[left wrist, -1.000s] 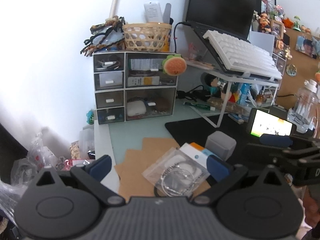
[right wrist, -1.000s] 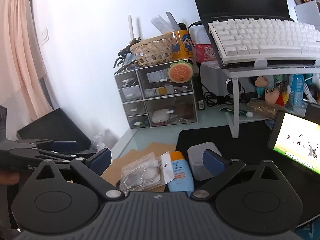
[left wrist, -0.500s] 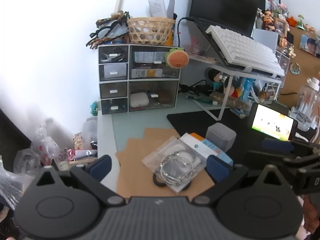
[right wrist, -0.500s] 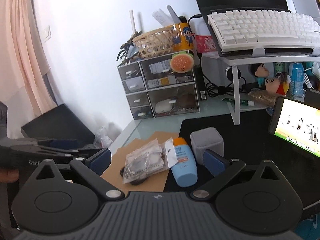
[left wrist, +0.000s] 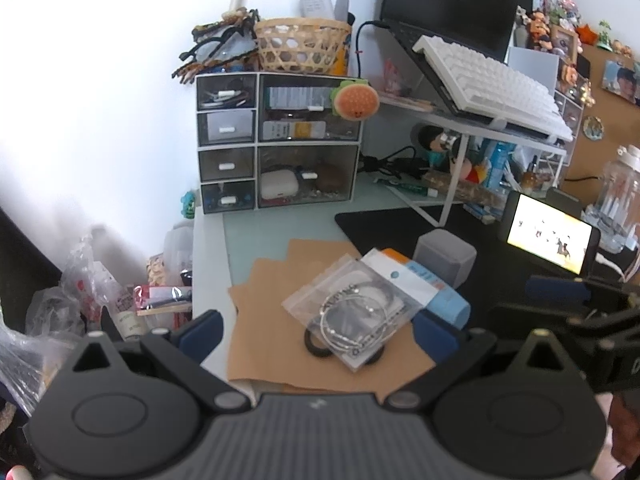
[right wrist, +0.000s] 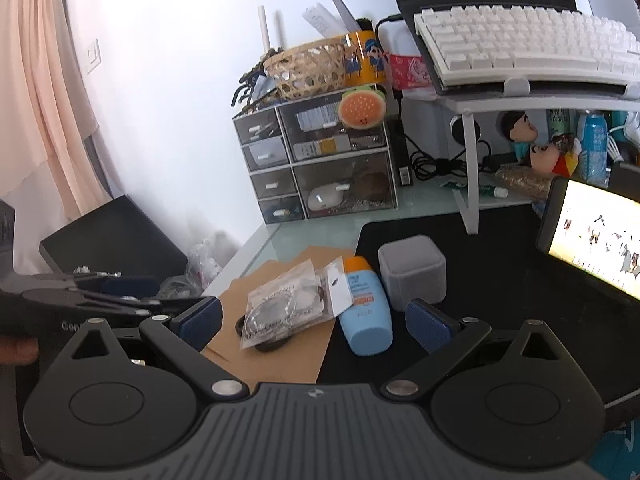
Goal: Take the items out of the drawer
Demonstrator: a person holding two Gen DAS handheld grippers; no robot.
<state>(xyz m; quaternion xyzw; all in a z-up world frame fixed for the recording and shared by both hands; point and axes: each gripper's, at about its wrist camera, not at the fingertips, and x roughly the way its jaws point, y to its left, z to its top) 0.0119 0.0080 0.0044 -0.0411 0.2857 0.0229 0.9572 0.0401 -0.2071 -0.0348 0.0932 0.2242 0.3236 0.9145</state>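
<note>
Worktop (left wrist: 280, 224): cluttered, against a white wall.
Drawer unit (left wrist: 276, 142): back-left corner, drawers shut (within reach).
Left gripper (left wrist: 316, 326): fingers wide apart, empty.
Bracelet bag (left wrist: 354, 306): front edge, apparently already unloaded.
Right gripper (right wrist: 314, 316): fingers spread, empty.

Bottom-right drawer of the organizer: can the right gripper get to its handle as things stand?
Probably yes. The right gripper is open and empty, the drawer handle faces it, and only low items lie between: the bracelet bag, sunscreen tube and grey box.
</note>
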